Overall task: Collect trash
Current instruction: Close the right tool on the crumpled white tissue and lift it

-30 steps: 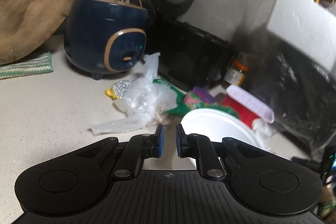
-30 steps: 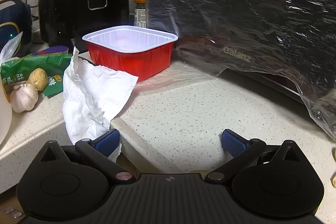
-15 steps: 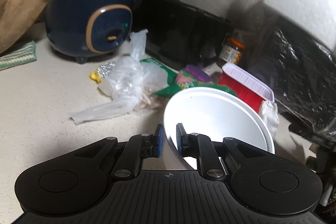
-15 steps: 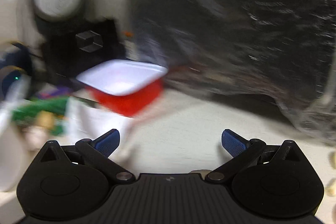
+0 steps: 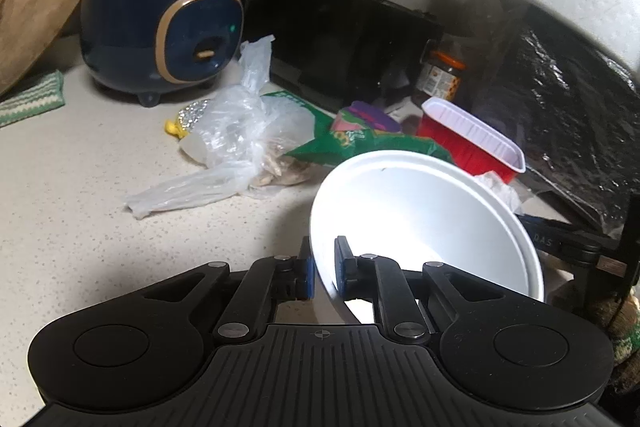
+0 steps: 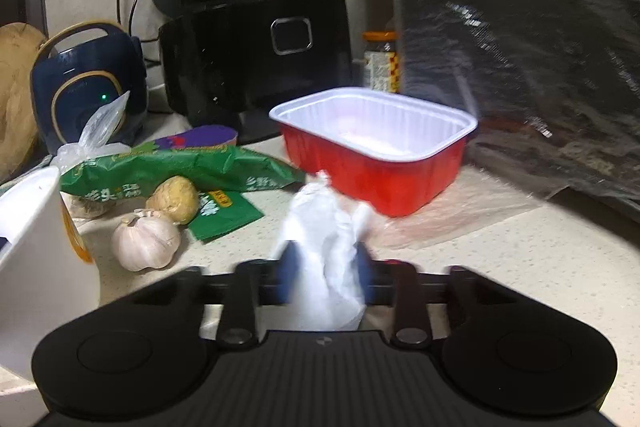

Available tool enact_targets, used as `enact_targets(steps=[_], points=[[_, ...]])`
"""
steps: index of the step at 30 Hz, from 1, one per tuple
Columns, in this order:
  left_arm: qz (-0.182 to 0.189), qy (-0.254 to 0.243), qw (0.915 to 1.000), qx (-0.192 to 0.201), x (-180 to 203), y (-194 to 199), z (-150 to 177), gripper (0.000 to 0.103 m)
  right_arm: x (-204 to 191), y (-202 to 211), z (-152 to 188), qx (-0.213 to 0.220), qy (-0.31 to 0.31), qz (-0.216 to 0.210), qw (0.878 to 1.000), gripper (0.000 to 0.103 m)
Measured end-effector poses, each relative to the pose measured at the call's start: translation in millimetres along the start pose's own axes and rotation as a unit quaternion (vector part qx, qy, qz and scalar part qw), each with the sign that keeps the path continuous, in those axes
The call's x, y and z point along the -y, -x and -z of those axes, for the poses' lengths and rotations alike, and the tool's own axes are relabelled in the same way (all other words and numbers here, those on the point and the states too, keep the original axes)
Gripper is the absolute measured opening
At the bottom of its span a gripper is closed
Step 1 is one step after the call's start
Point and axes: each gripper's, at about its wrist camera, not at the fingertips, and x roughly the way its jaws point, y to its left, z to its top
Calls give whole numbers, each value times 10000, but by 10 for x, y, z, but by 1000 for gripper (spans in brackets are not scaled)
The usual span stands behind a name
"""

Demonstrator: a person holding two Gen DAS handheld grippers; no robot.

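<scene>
Trash is spread over the speckled counter (image 5: pixel 72 187) before a blue rice cooker (image 5: pixel 160 27) and a black appliance (image 6: pixel 256 55): a red tray (image 6: pixel 376 163) with a white lining, a green packet (image 6: pixel 180 167), a clear plastic bag (image 5: pixel 236 147), and a garlic bulb (image 6: pixel 146 241) beside a small potato (image 6: pixel 174 199). A white bowl (image 5: pixel 424 223) is held tilted off the counter by its rim, which is pinched between the nearly shut jaws of the left gripper (image 5: pixel 322 267). A crumpled white tissue (image 6: pixel 324 247) is seen between the blurred jaws of the right gripper (image 6: pixel 326 267), which have just been closing and are pressed on it, in front of the tray.
</scene>
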Motion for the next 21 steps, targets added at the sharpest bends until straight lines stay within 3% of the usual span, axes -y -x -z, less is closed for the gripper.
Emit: enact_targets(steps=[3, 13, 21], points=[[-24, -55, 9999, 121, 5, 58, 18, 13, -12, 90, 19, 2, -61, -185, 9998, 8], [172, -280, 9989, 336, 150, 296, 118, 9, -2, 768, 102, 259, -386, -1304, 9904, 7], [671, -1117, 9911, 286, 793, 337, 536, 10, 189, 1289, 518, 433, -348, -1060, 9928, 7]])
